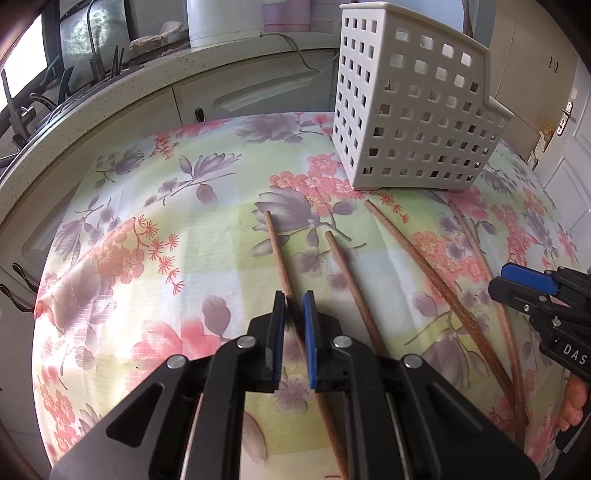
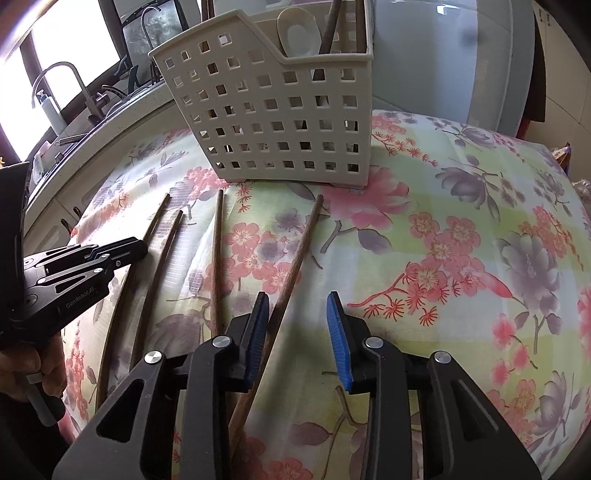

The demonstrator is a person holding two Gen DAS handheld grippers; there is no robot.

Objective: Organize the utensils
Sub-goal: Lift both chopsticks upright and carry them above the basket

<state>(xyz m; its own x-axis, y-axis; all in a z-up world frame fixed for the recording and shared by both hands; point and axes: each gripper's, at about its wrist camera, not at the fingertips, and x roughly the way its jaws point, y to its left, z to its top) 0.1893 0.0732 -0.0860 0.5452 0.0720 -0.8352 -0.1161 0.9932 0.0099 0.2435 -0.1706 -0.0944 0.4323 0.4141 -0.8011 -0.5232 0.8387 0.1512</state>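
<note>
Your work surface is a table under a floral tablecloth [image 2: 461, 229], with a speckled kitchen counter [image 1: 122, 96] and white cabinet doors behind it, a faucet [image 2: 70, 79] by the window, and a white appliance [image 1: 221, 22] with its cord on the counter. At the far side of the cloth stands a white perforated utensil caddy [image 2: 273, 122], upright, already holding a pale spoon [image 2: 299, 35] and a few dark sticks in its taller rear section. Nothing lies between the caddy and the four wooden chopsticks on the cloth in front of it; they lie flat, apart from one another, long axes running from you toward the caddy, far tips fanned slightly and stopping short of its base. Your left gripper [image 1: 294, 295] has its jaws drawn narrow onto the leftmost chopstick [image 1: 277, 247], which passes between the blue pads and points away toward the caddy's left corner. Your right gripper [image 2: 297, 295] stands with jaws part open around the rightmost chopstick [image 2: 301, 247]; the stick runs just beside the left pad, and the right pad stands clear of it. The two middle chopsticks [image 2: 218, 251] lie untouched between your tools. A hand [image 2: 33, 365] shows on the left tool's handle.
</note>
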